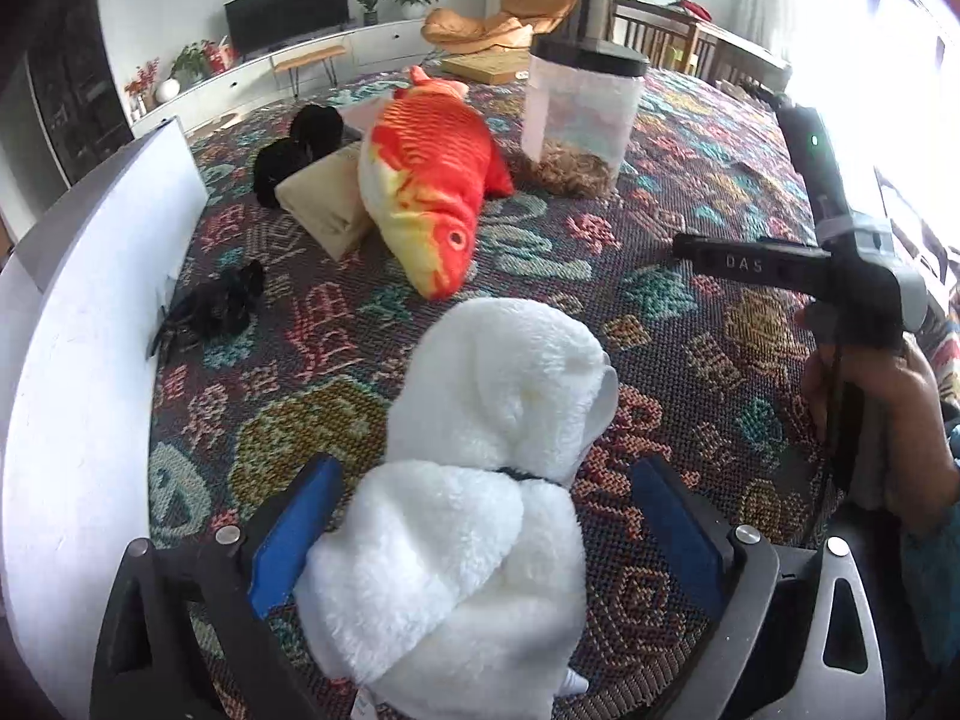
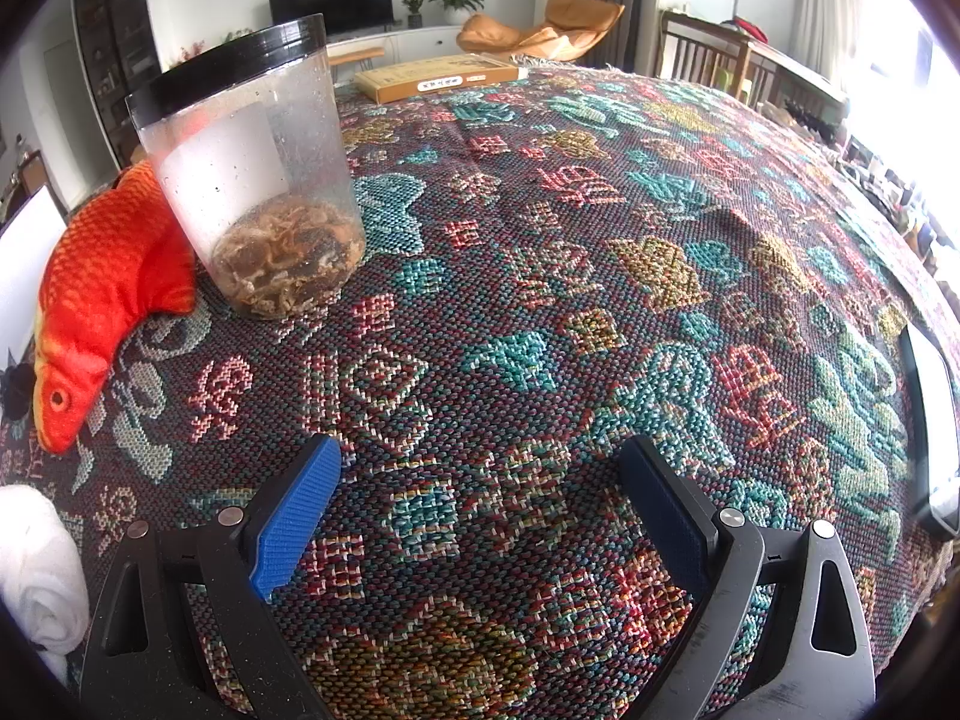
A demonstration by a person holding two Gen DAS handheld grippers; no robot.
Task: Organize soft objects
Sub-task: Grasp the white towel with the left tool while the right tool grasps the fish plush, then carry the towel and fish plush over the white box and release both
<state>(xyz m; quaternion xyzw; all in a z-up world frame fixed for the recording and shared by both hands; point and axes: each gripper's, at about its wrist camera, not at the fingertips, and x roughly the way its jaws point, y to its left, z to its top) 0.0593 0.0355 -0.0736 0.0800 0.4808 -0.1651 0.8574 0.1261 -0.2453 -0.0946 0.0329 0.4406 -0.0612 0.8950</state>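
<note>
A white plush toy lies on the patterned cloth, its near end between the blue pads of my left gripper. That gripper stands wide open; the right pad is clear of the fur, the left pad is beside it. The toy's edge shows as white plush in the right wrist view. An orange fish plush lies farther back, leaning on a beige folded cloth. My right gripper is open above bare cloth with nothing between its fingers; it also appears as the right gripper in a hand.
A white bin wall curves along the left. Black soft items and a black bundle lie near it. A clear jar with a black lid stands beside the fish. A flat box lies at the far edge, a white-screened device at the right.
</note>
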